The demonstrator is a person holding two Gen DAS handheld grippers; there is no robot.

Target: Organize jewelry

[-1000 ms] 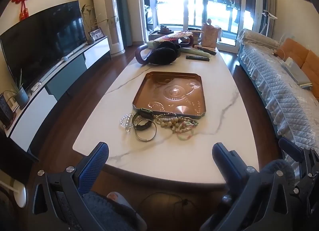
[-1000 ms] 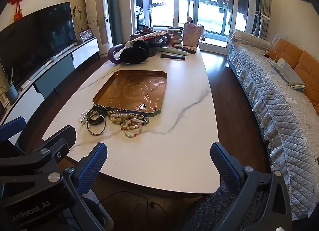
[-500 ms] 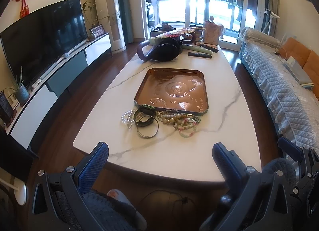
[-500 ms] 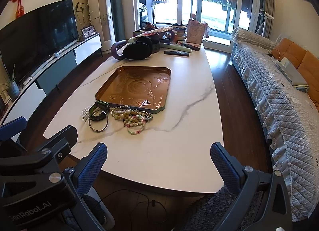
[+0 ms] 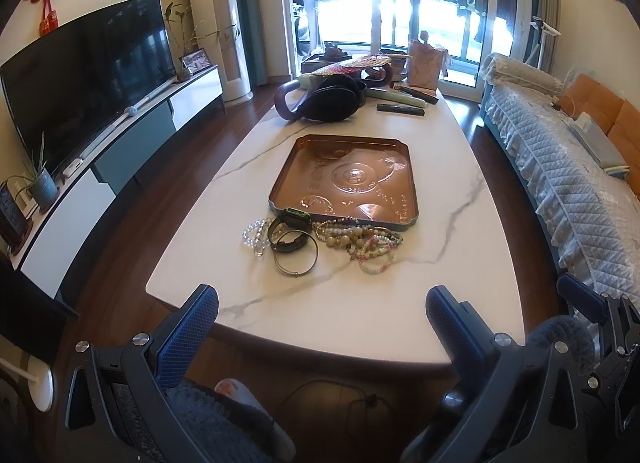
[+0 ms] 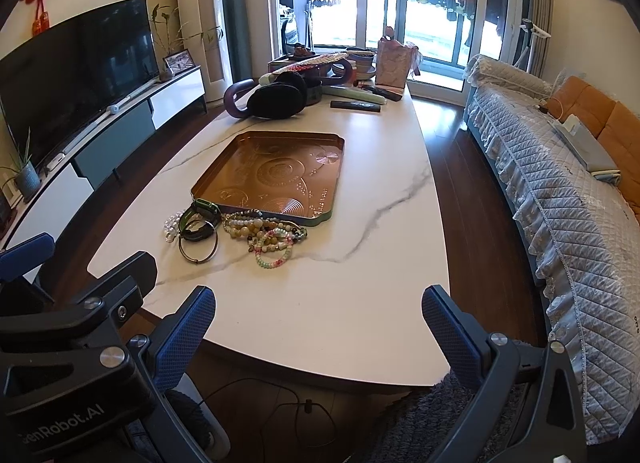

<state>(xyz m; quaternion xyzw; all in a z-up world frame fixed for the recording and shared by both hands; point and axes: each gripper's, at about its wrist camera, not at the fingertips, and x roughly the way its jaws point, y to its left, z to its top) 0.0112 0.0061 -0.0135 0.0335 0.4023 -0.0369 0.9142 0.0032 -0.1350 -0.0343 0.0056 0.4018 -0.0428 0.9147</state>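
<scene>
A copper tray (image 5: 346, 187) (image 6: 276, 179) lies with nothing in it on the white marble table (image 5: 440, 283) (image 6: 360, 263). In front of its near rim sits a jewelry pile: a clear bead bracelet (image 5: 254, 233) (image 6: 172, 225), a dark watch (image 5: 290, 229) (image 6: 200, 219), a metal bangle (image 5: 295, 259) (image 6: 198, 249), and mixed bead bracelets (image 5: 362, 243) (image 6: 268, 237). My left gripper (image 5: 322, 301) hovers open over the table's near edge, short of the pile. My right gripper (image 6: 318, 301) is open too, to the right of the pile. Nothing is held.
At the table's far end are a black bag (image 5: 328, 101) (image 6: 276, 99), a remote (image 5: 400, 109) (image 6: 354, 106) and a paper bag (image 5: 426, 65). A TV and cabinet (image 5: 80, 103) line the left wall. A quilt-covered sofa (image 5: 560, 183) (image 6: 560, 191) runs along the right.
Both grippers have moved forward toward the table, so the tray and jewelry pile appear slightly closer. Nothing on the table has moved and both grippers stay open.
</scene>
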